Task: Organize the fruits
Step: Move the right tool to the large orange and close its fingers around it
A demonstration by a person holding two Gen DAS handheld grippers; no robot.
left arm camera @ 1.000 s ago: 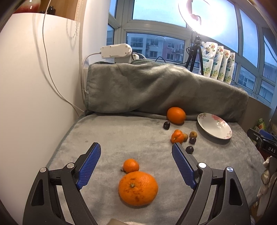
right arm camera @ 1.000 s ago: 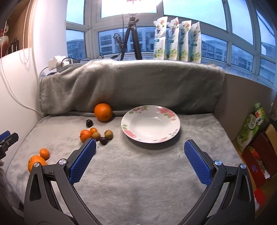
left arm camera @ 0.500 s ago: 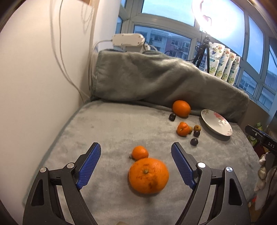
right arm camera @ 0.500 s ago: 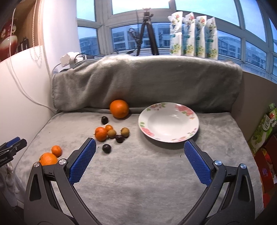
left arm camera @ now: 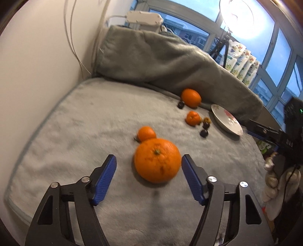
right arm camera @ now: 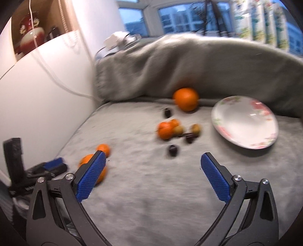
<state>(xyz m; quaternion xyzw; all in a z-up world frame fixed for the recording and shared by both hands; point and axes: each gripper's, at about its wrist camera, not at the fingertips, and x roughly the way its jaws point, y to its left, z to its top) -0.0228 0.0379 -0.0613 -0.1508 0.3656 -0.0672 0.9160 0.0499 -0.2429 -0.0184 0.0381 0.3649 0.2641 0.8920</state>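
Observation:
A big orange point(left arm camera: 157, 159) lies on the grey blanket point(left arm camera: 85, 132) between the blue pads of my left gripper point(left arm camera: 148, 166). Its jaws are closing, with a gap still showing on both sides of the fruit. A small tangerine point(left arm camera: 146, 133) touches the big orange's far side. Farther off lie a second large orange point(left arm camera: 190, 98), another tangerine point(left arm camera: 192, 118) and some small dark and brown fruits point(left arm camera: 204, 133) beside a flowered white plate point(left arm camera: 226, 123). My right gripper point(right arm camera: 150, 166) hangs open over the blanket, in front of the fruit cluster point(right arm camera: 170, 130) and left of the plate point(right arm camera: 244, 121).
A white wall point(left arm camera: 34, 75) bounds the blanket on the left. A blanket-covered ridge point(left arm camera: 161, 58) runs along the back under the windows. A power strip point(left arm camera: 144, 19), a ring light on a tripod point(left arm camera: 236, 17) and several pouches point(left arm camera: 244, 64) stand behind the ridge.
My left gripper has dropped toward the big orange, rolled, and its jaws have narrowed around it. My right gripper has swung left, so the plate now sits at the right of its view.

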